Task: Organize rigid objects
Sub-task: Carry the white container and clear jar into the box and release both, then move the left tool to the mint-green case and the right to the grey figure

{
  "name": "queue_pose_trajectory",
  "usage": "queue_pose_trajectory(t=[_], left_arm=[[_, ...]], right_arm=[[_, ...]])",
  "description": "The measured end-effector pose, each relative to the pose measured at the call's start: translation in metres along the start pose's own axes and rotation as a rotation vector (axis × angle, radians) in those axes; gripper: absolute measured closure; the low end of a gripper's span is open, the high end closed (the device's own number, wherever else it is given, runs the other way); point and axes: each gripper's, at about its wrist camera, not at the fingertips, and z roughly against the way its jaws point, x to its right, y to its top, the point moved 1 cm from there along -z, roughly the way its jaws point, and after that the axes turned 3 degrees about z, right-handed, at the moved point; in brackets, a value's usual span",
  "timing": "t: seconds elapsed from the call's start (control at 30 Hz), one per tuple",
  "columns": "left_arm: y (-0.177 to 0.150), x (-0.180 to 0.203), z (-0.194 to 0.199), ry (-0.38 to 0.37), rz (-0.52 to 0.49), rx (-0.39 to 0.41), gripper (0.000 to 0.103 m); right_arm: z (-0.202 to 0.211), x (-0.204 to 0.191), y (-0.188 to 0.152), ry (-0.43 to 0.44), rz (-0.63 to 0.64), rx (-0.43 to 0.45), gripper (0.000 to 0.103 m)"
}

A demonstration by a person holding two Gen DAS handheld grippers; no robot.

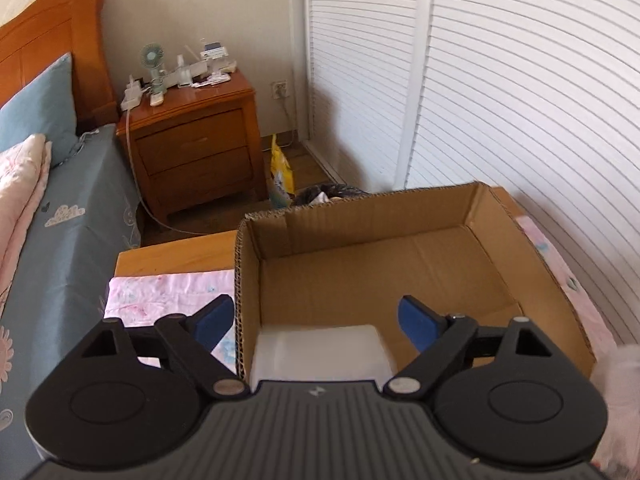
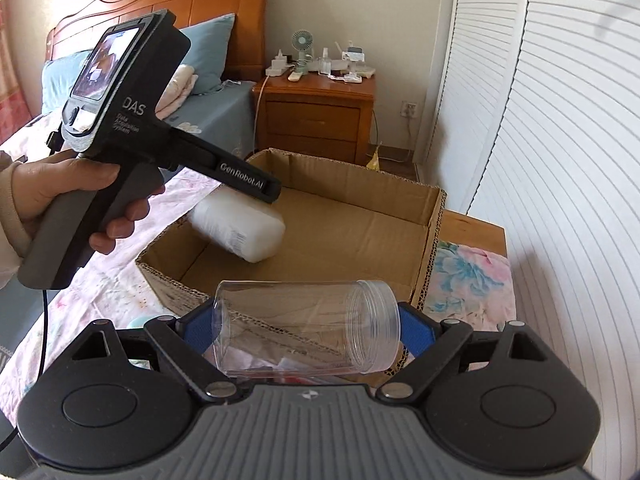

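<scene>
the right gripper [image 2: 306, 330] clamps a clear jar [image 2: 306, 326] sideways, just short of the cardboard box [image 2: 430, 236]; it should carry it over the rim before letting go. the left gripper [image 1: 316, 322] stands apart above the white bottle [image 2: 238, 228] inside the box.

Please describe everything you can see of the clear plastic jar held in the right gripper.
The clear plastic jar is a see-through cylinder with a threaded neck and no lid. It lies on its side, open mouth toward the right of the picture, clamped lengthwise between the blue pads of the right gripper, one pad at its base, one at its mouth. It looks empty and hangs just before the near wall of the brown cardboard box, not yet inside it.
</scene>
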Motion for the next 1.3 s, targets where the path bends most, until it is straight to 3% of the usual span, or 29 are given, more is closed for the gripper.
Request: queue_pose_trajectory(t=[0.3, 0.57, 0.77, 0.8, 0.83, 1.0, 1.3], left_arm=[[-0.019, -0.009, 0.031, -0.056, -0.034, 0.000, 0.011], [-0.057, -0.026, 0.085, -0.090, -0.072, 0.062, 0.005], [-0.094, -0.028, 0.102, -0.102, -0.078, 0.047, 0.004], [-0.100, -0.027, 0.103, -0.107, -0.083, 0.041, 0.004], [-0.106, -0.026, 0.103, -0.112, -0.088, 0.036, 0.004], [-0.133, -0.020, 0.100, -0.154, -0.101, -0.010, 0.004], [-0.160, -0.028, 0.095, -0.247, 0.002, -0.043, 0.004]], right_arm=[[-0.017, 0.007, 0.010, 0.000, -0.022, -0.033, 0.010], [-0.045, 0.016, 0.036, -0.023, -0.029, -0.056, 0.010], [-0.071, 0.022, 0.063, -0.048, -0.057, -0.049, 0.009], [-0.073, 0.022, 0.066, -0.049, -0.055, -0.043, 0.008], [-0.075, 0.020, 0.068, -0.058, -0.045, -0.035, 0.001], [-0.066, 0.016, 0.066, -0.055, -0.040, -0.006, 0.000], [-0.019, 0.015, 0.033, -0.001, -0.079, 0.056, 0.000]])
